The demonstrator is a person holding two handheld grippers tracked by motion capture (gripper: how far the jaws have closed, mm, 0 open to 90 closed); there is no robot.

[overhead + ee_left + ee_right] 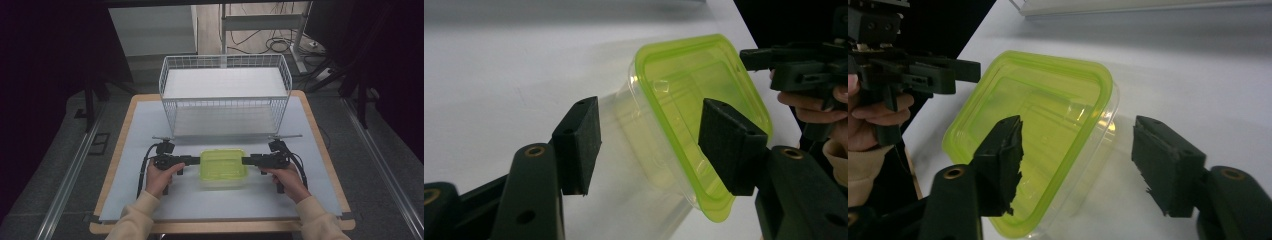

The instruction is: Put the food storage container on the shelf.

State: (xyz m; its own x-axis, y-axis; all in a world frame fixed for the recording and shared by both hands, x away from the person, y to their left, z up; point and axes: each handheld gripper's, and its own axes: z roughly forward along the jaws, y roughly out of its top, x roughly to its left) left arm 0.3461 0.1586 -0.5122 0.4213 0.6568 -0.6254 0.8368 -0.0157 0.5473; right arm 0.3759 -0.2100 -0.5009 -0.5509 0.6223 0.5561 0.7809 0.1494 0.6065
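The left tool (646, 145) and right tool (1078, 165) each straddle one end of the container (223, 166), jaws open, pads not pressing. It is a clear plastic tub with a lime-green lid, sitting on the counter (140, 130) just in front of the white wire basket (225, 92).

Lab-like workspace, dark curtains (45, 75), floor cables (280, 45), desk frame (265, 22)

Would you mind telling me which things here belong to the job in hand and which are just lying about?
In the job:
- lidded container
- left gripper
- right gripper

Lying about:
- wire basket
- cables on the floor
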